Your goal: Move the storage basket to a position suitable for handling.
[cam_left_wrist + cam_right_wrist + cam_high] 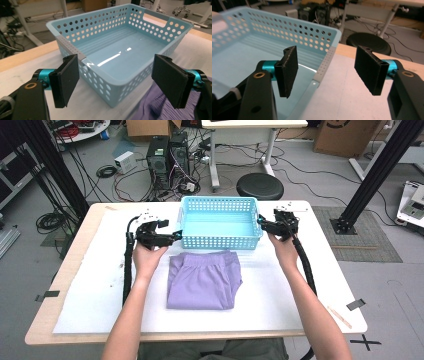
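An empty light-blue perforated basket [220, 241] stands at the back middle of the table. A folded purple garment [202, 279] lies flat just in front of it. My left gripper [175, 237] is at the basket's near left corner and is open. In the left gripper view that corner of the basket [100, 27] sits between the wide black jaws of the left gripper [113, 82] untouched, with the garment [160, 107] at lower right. My right gripper [261, 224] is open at the basket's right wall. In the right gripper view the right gripper [329, 73] straddles the rim of the basket [287, 27] without pressing on it.
A white sheet [300, 290] covers the wooden table. A black stool [259, 185] and computer towers [167, 157] stand on the floor behind the table. Black frame posts [380, 165] rise at both sides, and a wooden stick [340, 316] lies near the front right corner.
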Demonstrator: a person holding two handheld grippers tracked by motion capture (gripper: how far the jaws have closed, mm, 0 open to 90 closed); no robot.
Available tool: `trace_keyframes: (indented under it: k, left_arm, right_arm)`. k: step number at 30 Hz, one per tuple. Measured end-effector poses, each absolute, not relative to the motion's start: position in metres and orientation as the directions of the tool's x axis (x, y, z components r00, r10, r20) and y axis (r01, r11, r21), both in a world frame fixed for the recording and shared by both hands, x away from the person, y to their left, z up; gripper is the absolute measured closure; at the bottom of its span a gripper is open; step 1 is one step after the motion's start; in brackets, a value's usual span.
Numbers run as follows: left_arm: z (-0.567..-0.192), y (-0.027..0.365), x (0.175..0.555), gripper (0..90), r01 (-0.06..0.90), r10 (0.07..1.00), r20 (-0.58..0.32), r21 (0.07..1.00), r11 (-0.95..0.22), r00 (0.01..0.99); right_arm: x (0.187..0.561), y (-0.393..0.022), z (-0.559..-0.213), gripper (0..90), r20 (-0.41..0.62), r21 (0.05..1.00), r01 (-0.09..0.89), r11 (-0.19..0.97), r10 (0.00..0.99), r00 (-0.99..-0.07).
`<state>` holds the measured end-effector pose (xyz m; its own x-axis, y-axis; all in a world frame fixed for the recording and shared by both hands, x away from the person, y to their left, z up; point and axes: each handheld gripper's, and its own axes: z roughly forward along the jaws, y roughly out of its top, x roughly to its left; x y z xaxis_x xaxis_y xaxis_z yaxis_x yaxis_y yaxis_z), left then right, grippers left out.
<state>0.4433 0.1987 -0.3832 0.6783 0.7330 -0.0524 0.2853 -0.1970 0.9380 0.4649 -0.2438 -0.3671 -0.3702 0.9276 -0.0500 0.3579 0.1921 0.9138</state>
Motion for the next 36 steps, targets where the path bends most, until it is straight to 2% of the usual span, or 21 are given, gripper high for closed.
trace_keyframes:
  k: [4,9,14,25,33,36]
  left_arm:
    - [-0.38,0.204,0.418,22.5,0.269,0.743,-0.034,0.942,-0.2,0.669]
    - [-0.386,0.209,0.385,22.5,0.257,0.746,-0.015,0.943,-0.21,0.665]
    - [-0.396,0.216,0.361,22.5,0.28,0.723,-0.077,0.946,-0.165,0.686]
    - [-0.414,0.215,0.327,23.2,0.332,0.71,-0.102,0.924,-0.192,0.697]
    - [-0.427,0.207,0.324,23.1,0.441,0.719,-0.176,0.875,-0.199,0.673]
    - [-0.428,0.201,0.321,24.7,0.461,0.722,-0.171,0.859,-0.224,0.67]
  right_arm:
    - [0.429,-0.247,-0.366,32.5,-0.051,0.934,0.307,0.184,0.917,-0.395]
    - [0.393,-0.248,-0.376,31.3,-0.046,0.931,0.309,0.193,0.904,-0.425]
    - [0.37,-0.244,-0.388,30.6,-0.057,0.918,0.327,0.224,0.89,-0.451]
    - [0.334,-0.229,-0.405,29.4,-0.065,0.904,0.336,0.262,0.864,-0.5]
    - [0.322,-0.202,-0.417,26.9,0.014,0.891,0.384,0.242,0.831,-0.557]
    - [0.317,-0.187,-0.419,26.9,0.042,0.88,0.41,0.239,0.822,-0.568]
